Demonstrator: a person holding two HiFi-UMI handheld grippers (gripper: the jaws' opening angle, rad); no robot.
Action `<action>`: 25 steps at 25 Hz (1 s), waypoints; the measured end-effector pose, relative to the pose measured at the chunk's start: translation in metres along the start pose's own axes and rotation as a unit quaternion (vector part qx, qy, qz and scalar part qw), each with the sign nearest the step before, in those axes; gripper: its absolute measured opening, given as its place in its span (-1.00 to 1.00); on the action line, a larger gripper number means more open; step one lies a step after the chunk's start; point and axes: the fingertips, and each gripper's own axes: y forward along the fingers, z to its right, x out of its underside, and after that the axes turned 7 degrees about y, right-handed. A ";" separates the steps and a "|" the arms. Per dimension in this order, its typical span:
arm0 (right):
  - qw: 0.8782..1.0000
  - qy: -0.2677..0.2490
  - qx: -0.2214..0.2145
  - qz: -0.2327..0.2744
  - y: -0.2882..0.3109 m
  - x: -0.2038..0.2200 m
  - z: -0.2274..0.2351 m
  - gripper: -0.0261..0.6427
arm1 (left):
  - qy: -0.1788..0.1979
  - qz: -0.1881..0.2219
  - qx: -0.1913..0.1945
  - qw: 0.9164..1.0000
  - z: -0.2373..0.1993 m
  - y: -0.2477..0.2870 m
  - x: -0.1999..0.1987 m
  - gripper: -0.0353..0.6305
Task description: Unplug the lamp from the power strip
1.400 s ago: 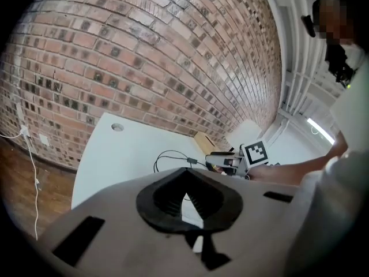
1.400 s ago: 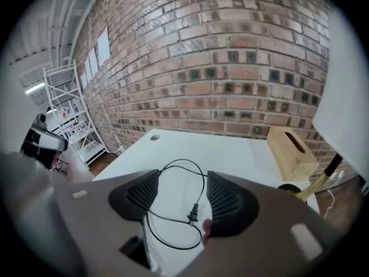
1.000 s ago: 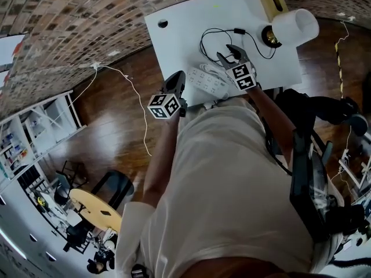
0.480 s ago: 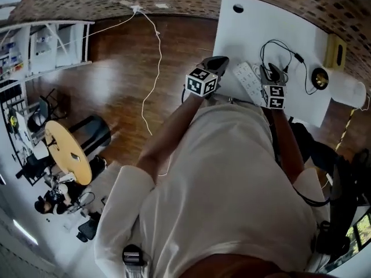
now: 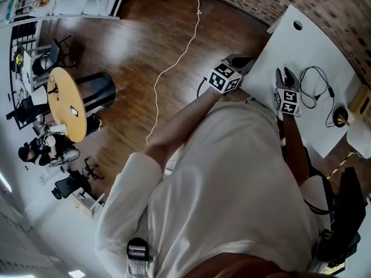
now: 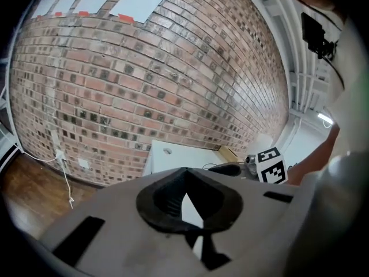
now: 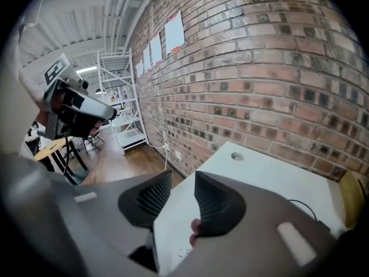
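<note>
In the head view the lamp [image 5: 342,118] at 3 o'clock is cut by the picture's edge, and the person's torso [image 5: 232,201] hides the near side of the bench [image 5: 313,51]. In the right gripper view only a short arc of black cable [image 7: 300,205] shows at 4 o'clock.

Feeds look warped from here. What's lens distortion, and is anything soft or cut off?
Head view: strong fisheye bend; the shirt fills the middle, the white table is squeezed to the upper right, the lamp is clipped at the right edge. Left gripper view: the brick wall bulges, corners go dark, the near fingers look soft. Right gripper view: same bulge and dark corners.
</note>
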 end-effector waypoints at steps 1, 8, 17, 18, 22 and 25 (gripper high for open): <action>1.000 -0.003 -0.003 0.001 0.004 -0.002 -0.009 -0.57 | -0.003 0.001 -0.005 1.000 -0.005 -0.009 0.005 -0.88; 1.000 -0.007 -0.010 0.004 0.020 -0.013 -0.051 -0.60 | -0.011 0.013 -0.024 1.000 -0.031 -0.057 0.016 -0.88; 1.000 -0.010 0.001 0.000 0.035 0.012 -0.123 -0.62 | 0.004 0.015 -0.009 1.000 -0.055 -0.122 0.052 -0.88; 1.000 -0.009 0.005 0.000 0.036 0.015 -0.131 -0.62 | 0.006 0.014 -0.005 1.000 -0.057 -0.129 0.057 -0.88; 1.000 0.002 0.024 0.010 0.032 0.023 -0.157 -0.62 | 0.014 0.011 0.016 1.000 -0.063 -0.146 0.072 -0.88; 0.999 0.017 0.048 0.017 0.022 0.031 -0.176 -0.62 | 0.020 0.008 0.038 0.999 -0.064 -0.158 0.082 -0.88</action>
